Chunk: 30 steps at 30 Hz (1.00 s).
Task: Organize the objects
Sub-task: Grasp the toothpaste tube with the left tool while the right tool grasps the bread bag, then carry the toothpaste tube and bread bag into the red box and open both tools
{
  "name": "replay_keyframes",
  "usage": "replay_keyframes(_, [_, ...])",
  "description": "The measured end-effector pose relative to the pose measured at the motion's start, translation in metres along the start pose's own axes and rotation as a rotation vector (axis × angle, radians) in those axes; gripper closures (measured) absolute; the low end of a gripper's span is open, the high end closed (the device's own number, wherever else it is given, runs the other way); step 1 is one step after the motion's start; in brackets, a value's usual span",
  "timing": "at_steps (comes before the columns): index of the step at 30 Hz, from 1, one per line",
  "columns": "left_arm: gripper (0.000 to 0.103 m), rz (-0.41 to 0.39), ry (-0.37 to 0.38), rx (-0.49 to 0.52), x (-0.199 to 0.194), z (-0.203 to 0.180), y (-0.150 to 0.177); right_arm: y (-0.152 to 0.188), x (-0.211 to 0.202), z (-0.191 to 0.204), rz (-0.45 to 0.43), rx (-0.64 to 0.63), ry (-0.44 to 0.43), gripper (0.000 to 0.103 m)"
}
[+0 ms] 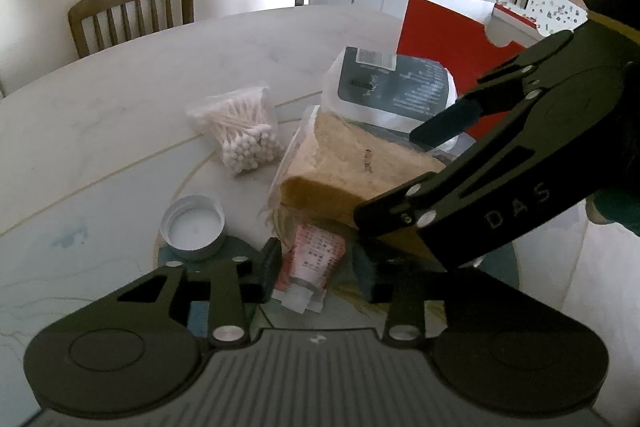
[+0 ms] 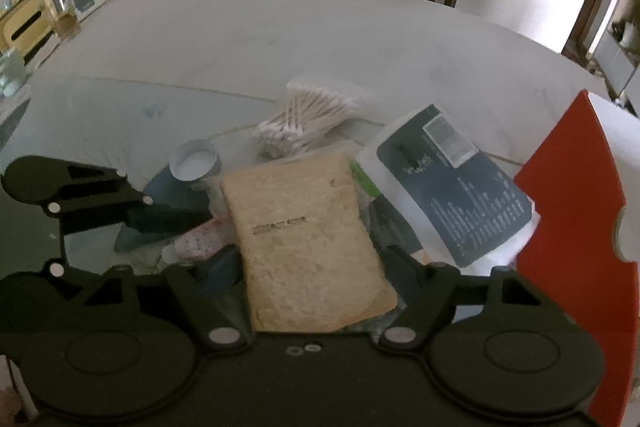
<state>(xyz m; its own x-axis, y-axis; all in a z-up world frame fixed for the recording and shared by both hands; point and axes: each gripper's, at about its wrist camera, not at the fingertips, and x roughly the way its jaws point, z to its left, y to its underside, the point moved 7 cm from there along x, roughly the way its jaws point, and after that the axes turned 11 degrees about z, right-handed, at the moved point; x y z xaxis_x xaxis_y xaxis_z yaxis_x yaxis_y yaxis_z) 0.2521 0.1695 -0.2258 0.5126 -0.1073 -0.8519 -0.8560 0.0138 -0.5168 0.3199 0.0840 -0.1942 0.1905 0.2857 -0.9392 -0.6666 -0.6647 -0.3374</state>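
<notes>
The left gripper (image 1: 320,273) squeezes a small pink tube (image 1: 314,259) that lies on the round table (image 1: 140,99), next to a white lid (image 1: 193,227). The right gripper (image 2: 308,267) has its jaws spread on both sides of a tan bread bag (image 2: 304,235), and I cannot tell if they press it. A bag of cotton swabs (image 1: 240,131) lies close by.

Bagged bread slice (image 2: 304,239), pink tube (image 1: 314,259), cotton swabs (image 1: 240,131)

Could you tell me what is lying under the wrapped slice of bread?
The bread lies over a white pack with a dark label on its right and a pink tube on its left. Whatever sits beneath its middle is covered.
</notes>
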Motion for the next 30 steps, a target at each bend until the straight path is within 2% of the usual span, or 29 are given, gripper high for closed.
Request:
replay_keyframes(6, [0.077, 0.006, -0.009, 0.006, -0.003, -0.001, 0.000, 0.003, -0.012, 0.000, -0.025, 0.028, -0.006, 0.032])
replay_keyframes(16, [0.078, -0.007, 0.003, -0.034, -0.023, -0.005, 0.005, 0.015, -0.043, 0.000, -0.071, 0.091, -0.012, 0.037])
replay_keyframes(22, [0.078, -0.019, 0.017, -0.071, -0.041, -0.010, 0.011, 0.026, -0.062, 0.000, -0.094, 0.162, -0.099, 0.037])
replay_keyframes(30, [0.078, -0.031, 0.014, -0.118, -0.067, -0.018, 0.016, 0.045, -0.094, 0.003, -0.137, 0.191, -0.106, 0.038])
